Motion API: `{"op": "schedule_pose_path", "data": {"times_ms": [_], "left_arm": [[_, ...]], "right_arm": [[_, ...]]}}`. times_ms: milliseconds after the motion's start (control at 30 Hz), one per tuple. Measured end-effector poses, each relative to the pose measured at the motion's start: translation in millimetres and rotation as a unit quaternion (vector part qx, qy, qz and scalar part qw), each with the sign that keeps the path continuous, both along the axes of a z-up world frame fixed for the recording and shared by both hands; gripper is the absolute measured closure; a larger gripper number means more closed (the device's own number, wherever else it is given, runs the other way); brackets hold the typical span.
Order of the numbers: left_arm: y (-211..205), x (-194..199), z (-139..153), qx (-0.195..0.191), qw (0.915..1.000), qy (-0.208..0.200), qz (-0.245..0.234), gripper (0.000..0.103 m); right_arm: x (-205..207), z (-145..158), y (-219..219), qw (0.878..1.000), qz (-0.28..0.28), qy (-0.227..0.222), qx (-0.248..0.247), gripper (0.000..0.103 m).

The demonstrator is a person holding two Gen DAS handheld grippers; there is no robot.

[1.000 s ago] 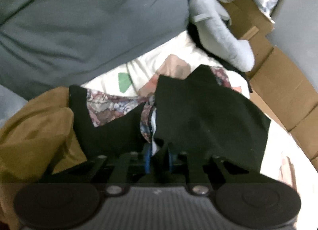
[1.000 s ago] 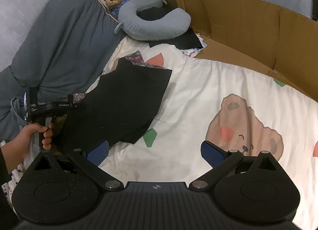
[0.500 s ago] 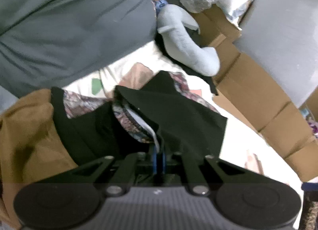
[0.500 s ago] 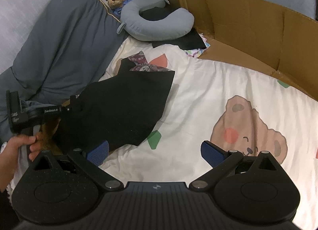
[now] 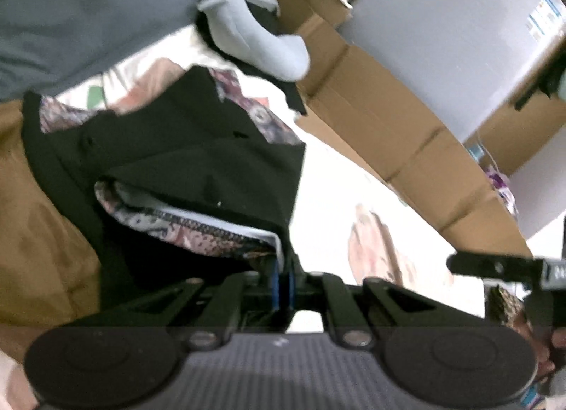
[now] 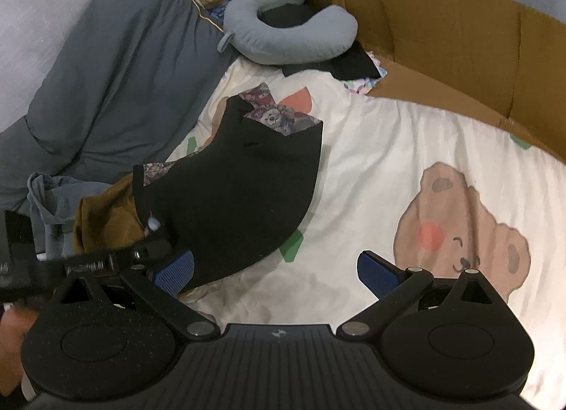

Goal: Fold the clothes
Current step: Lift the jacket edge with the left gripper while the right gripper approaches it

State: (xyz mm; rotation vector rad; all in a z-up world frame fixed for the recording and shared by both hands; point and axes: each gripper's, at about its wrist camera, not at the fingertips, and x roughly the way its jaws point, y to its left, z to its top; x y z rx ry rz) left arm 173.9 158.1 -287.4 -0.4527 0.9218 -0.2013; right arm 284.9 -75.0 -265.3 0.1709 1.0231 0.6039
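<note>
Left tongs (image 5: pixel 282 284) dragged black garment (image 5: pixel 198 162) hem sideways, clamped; right tongs (image 6: pixel 276 273) spread, empty.

Left gripper body: we see a black matte plastic left gripper (image 5: pixel 282 286) with a ribbed grey centre panel flanked by two round black discs.
Left gripper linkage: angular black arms with triangular cut-outs, each pinned by a silver screw.
Left gripper pads: narrow blue strips on the fingertips (image 5: pixel 274 282).
Right gripper body: a black speckled plastic right gripper (image 6: pixel 276 270), ribbed in the middle with a small round emblem, and two round discs.
Right gripper linkage: black arms with silver screws at the pivots.
Right gripper pads: blue textured rectangular pads (image 6: pixel 375 273).
Markings: small white lettering, unreadable, on a black bar.
</note>
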Motion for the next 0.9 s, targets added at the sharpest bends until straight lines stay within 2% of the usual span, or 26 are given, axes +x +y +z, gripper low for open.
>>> {"op": "schedule_pose_path", "data": {"times_ms": [200,333,433,500,600,800,900], "left_arm": [[-18.8,-12.7,-20.2,-0.017,0.9996,0.021,-0.011,0.098],[-29.7,-18.8,-39.1,-0.014,0.9987,0.045,-0.019,0.095],[-28.4,-28.4,-48.5,-0.014,0.9971,0.074,-0.009,0.081],[-24.0,-36.4,-45.5,-0.007,0.9975,0.071,-0.005,0.065],[-13.0,-44.5,-36.8,0.009,0.9983,0.057,0.008,0.053],[16.2,-43.5,-27.0,0.071,0.9937,0.037,0.078,0.050],[17.5,-35.9,-29.4,0.102,0.9905,0.026,0.089,0.047]], "right_arm": [[-3.0,-6.2,-0.4,1.000,0.001,0.008,-0.003,0.005],[-5.3,-14.6,-0.8,1.000,-0.001,0.015,-0.005,0.006],[-9.4,-23.5,-0.7,1.000,0.003,0.021,-0.013,0.006],[-13.4,-30.3,-1.9,0.999,0.006,0.027,-0.019,0.006],[-18.6,-38.7,-3.7,0.999,0.005,0.032,-0.024,0.006],[-24.6,-45.0,-0.1,0.999,0.005,0.027,-0.030,0.006],[-27.4,-46.0,2.8,0.999,0.010,0.024,-0.029,0.006]]}}
